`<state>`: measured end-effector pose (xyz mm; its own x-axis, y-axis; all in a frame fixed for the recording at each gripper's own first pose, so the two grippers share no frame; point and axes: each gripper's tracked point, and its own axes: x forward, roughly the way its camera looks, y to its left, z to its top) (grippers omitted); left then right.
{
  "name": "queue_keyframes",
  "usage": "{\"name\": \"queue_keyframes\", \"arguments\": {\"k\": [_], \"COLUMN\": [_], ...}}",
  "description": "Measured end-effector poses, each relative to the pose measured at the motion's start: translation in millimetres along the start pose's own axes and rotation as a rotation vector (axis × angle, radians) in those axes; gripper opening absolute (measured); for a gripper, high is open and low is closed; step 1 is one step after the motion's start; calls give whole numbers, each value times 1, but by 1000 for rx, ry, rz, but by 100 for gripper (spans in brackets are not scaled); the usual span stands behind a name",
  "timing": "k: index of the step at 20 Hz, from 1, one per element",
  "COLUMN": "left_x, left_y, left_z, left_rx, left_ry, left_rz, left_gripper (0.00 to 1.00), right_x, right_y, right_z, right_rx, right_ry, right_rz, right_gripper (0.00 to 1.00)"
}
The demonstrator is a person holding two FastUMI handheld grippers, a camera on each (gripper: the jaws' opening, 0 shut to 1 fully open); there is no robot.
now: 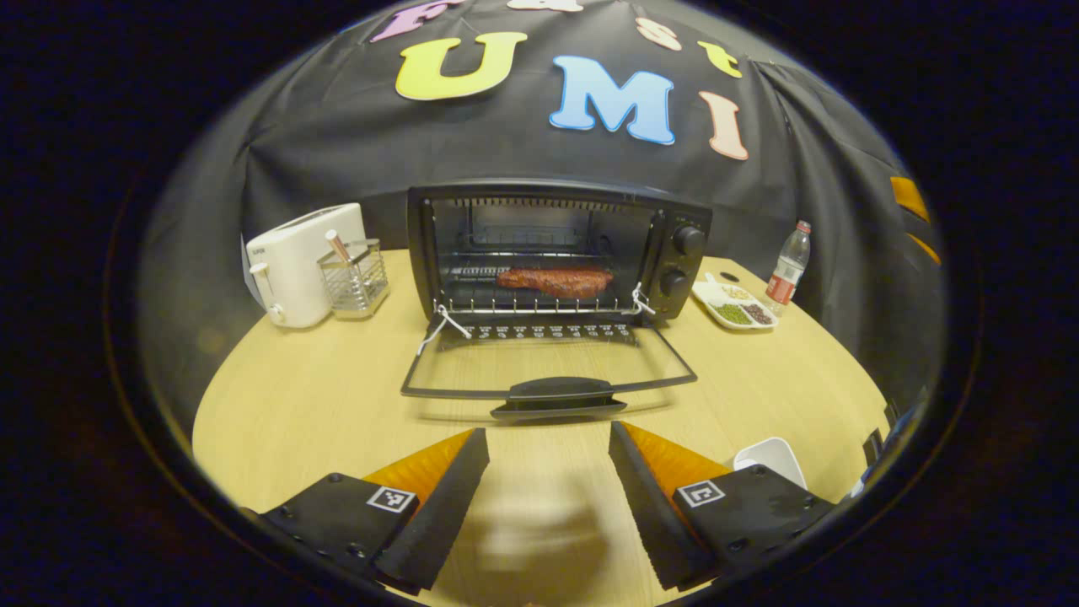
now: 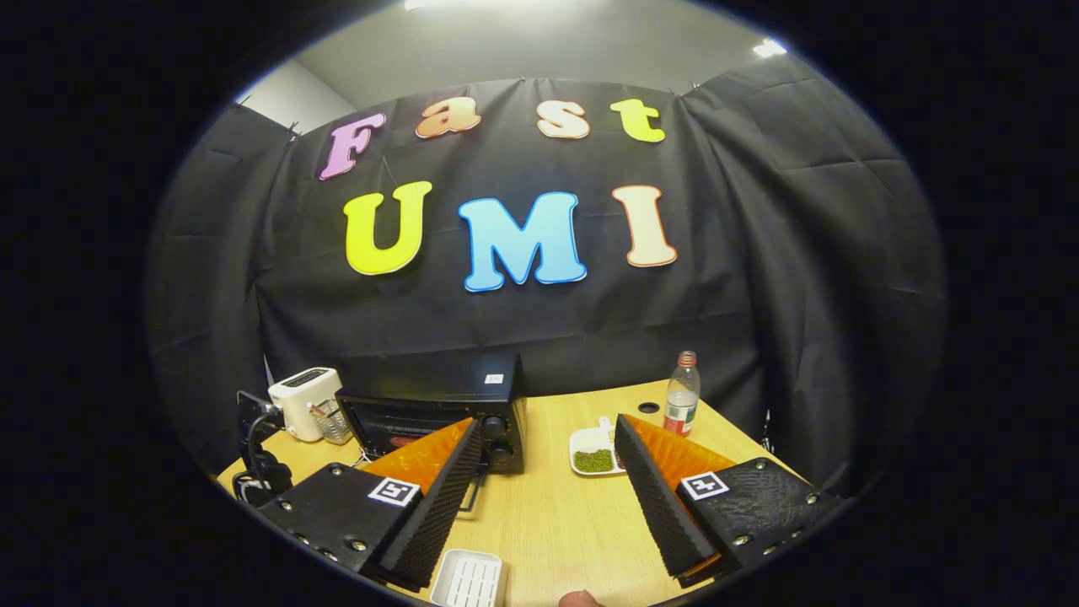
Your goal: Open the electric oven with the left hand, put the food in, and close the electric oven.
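The oven (image 1: 556,253) stands at the back of the round table (image 1: 320,396), against the booth wall. Its door (image 1: 548,362) is dropped flat toward the camera, hinged at the bottom edge, with the handle (image 1: 560,392) at the near rim. The food (image 1: 555,280), a slab of reddish meat, is seen lying on the wire rack (image 1: 539,299) inside, so only the closing is judged to remain.

The door is judged to be a stiff, glass-paned panel in a metal frame: fairly light, but fragile if slammed. The handle is a broad, smooth dark bar, and it is best taken at its middle, from beneath, so the door is swung up evenly without twisting. A slip is possible on the smooth bar. The oven itself may be pushed back on the table if the door is shoved rather than lifted. White cords are seen tied at the two lower corners of the opening; their purpose cannot be told.

The left gripper (image 1: 548,497) is held apart and empty, low over the table just short of the handle. The right gripper (image 2: 548,497) is likewise spread and empty, raised farther off to the oven's right.

A toaster (image 1: 299,261) and a wire holder (image 1: 354,274) are set left of the oven; a dish (image 1: 732,308) of beans and a bottle (image 1: 788,268) stand to its right. A white tray (image 2: 468,580) lies on the table below the right gripper.
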<state>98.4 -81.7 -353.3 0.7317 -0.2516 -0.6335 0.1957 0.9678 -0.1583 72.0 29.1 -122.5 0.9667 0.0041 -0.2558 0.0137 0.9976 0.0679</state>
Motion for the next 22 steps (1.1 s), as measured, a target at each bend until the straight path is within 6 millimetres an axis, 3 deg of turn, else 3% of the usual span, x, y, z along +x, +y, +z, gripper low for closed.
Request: {"name": "queue_keyframes", "arguments": {"k": [1,2,7,8,9,13,19,20,22], "left_x": [7,14,46,50,54,67,67,63,54], "left_y": [-3,-4,-4,-4,-3,4,4,4,3], "left_z": [-4,-5,-9,-11,-11,-17,-13,-11,-3], "left_rx": [-2,-1,35,39,45,56,51,56,69], "left_ry": [15,30,69,73,77,93,64,56,30], "left_rz": [-3,-3,26,33,42,81,98,103,107], "left_gripper": [92,100,99,100,97,97,100,96,100], "right_x": [-3,-6,-23,-25,-26,-27,-26,-24,-23], "right_y": [-5,-11,-33,-36,-40,-40,-35,-34,-34], "right_z": [0,-1,-1,2,3,5,5,4,5], "right_rx": [-2,-5,7,9,9,4,-22,-23,-19], "right_ry": [3,10,12,2,-3,-4,0,-5,-12], "right_rz": [-9,-19,-71,-80,-87,-93,-58,-54,-45], "right_gripper": [89,89,89,96,97,97,97,96,96]}}
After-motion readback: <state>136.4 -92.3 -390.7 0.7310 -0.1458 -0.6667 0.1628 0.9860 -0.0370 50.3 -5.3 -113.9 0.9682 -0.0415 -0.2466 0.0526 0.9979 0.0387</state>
